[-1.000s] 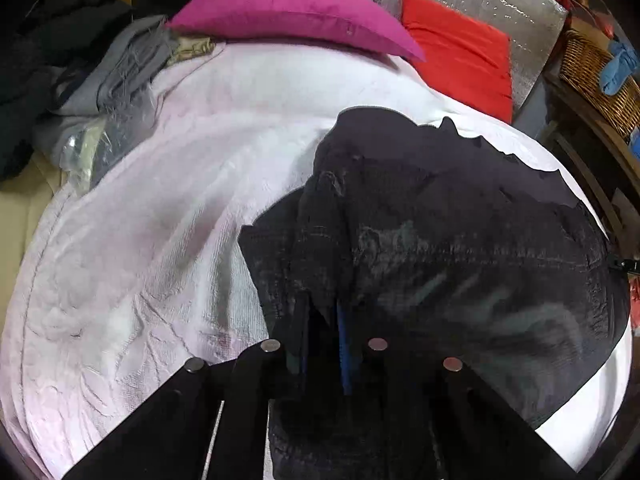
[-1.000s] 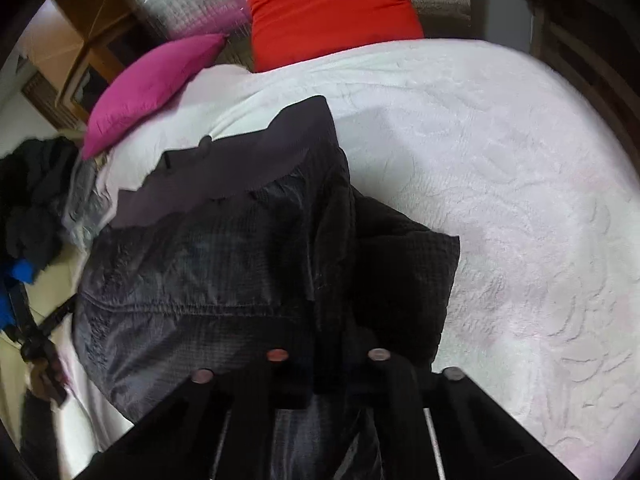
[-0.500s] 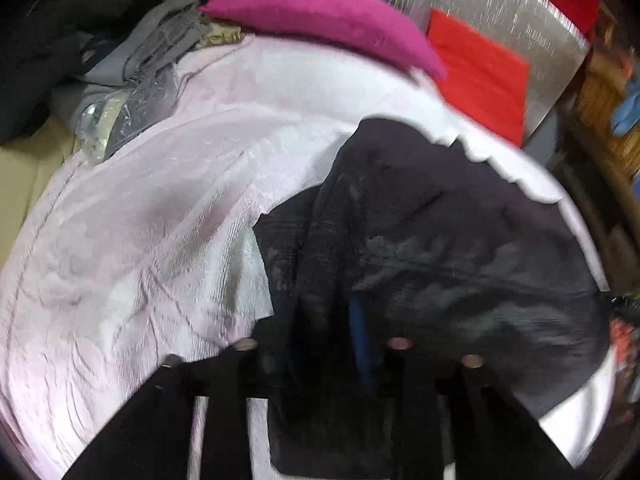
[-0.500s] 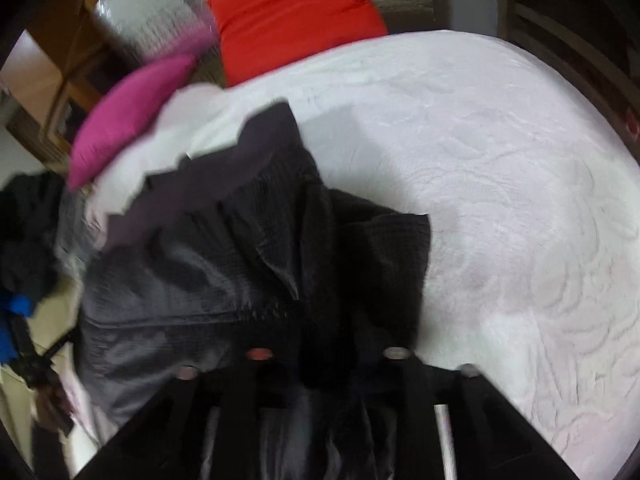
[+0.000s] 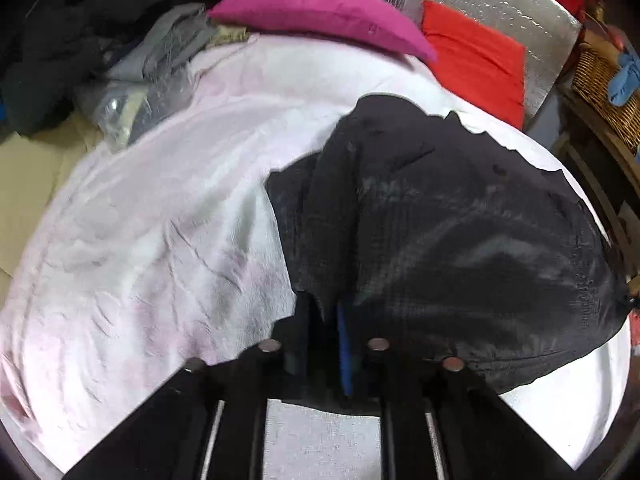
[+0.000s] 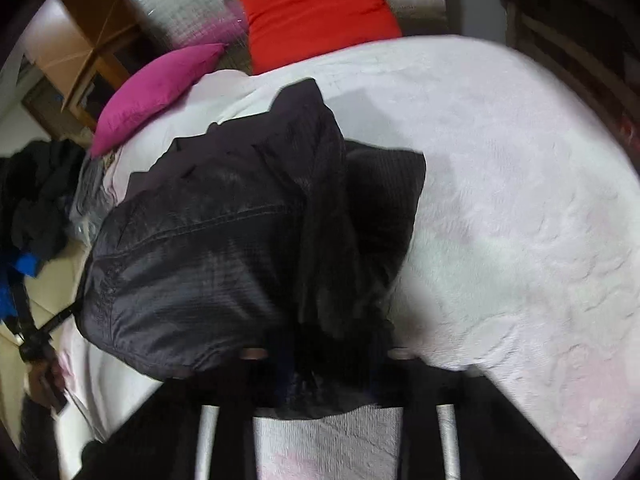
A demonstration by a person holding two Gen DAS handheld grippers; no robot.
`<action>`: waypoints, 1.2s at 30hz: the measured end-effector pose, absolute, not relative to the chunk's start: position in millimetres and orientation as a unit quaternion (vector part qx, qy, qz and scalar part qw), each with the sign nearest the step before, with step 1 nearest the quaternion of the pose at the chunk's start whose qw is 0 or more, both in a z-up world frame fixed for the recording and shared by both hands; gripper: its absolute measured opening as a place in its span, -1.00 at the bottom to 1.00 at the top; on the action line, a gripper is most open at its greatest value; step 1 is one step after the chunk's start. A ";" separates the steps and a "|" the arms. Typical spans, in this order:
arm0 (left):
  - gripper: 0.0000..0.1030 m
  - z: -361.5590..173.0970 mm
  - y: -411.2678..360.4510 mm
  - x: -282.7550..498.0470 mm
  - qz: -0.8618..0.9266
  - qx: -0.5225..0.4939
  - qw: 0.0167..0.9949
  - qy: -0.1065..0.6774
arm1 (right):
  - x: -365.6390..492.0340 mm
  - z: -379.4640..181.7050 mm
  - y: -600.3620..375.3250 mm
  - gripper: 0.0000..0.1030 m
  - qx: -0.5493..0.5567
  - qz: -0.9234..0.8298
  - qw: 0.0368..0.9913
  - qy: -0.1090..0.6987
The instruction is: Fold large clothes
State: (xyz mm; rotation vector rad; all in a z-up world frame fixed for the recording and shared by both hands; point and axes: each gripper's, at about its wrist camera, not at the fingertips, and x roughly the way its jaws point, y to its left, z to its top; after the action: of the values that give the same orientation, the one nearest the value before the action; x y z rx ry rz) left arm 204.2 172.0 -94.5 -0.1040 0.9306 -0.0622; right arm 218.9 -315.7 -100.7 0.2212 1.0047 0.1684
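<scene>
A large black garment hangs stretched between my two grippers above a white bedspread. My left gripper is shut on its near left edge; folds of cloth drape down over the fingertips. In the right wrist view the same black garment fills the left and middle. My right gripper is shut on its near right edge, with cloth bunched over the fingertips. The far end of the garment rests on the bedspread. The other gripper's strap and the hand holding it show at the left edge.
A magenta pillow and a red cushion lie at the head of the bed against silver padding. A pile of dark and grey clothes sits at the far left. A wicker basket stands at the right.
Both grippers have lifted and pulled back with the garment. Its near edge has come up off the bedspread, and white cloth now shows beneath the fingers.
</scene>
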 end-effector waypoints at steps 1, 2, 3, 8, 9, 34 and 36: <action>-0.83 -91.9 171.3 201.6 -0.024 -0.044 0.894 0.444 | 209.7 -94.8 -314.3 -0.74 0.094 0.076 0.872 0.474; -0.83 -93.1 172.3 201.5 -0.019 -0.042 0.897 0.440 | 208.4 -95.2 -313.8 -0.75 0.082 0.070 0.874 0.473; -0.83 -100.7 172.7 204.8 -0.016 -0.042 0.892 0.450 | 210.6 -106.2 -316.5 -0.75 0.079 0.061 0.870 0.483; -0.80 -120.5 167.9 210.8 0.011 -0.019 0.885 0.466 | 214.8 -127.9 -321.7 -0.62 0.107 0.043 0.866 0.486; -0.73 -114.7 170.3 209.5 0.016 -0.025 0.884 0.467 | 210.9 -122.0 -325.8 -0.62 0.118 0.046 0.867 0.482; 0.54 -128.3 15.2 195.9 -0.003 0.072 0.915 0.396 | 213.0 -134.9 -165.7 0.49 0.002 0.069 0.894 0.442; 0.54 -124.7 16.7 197.3 -0.004 0.068 0.912 0.405 | 215.8 -135.1 -162.4 0.50 -0.006 0.065 0.891 0.449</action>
State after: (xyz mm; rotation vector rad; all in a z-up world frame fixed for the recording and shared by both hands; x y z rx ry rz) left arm 197.3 16.7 -124.7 0.1398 0.8341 -0.0087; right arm 215.8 -162.4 -135.1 -0.0118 0.9318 0.1344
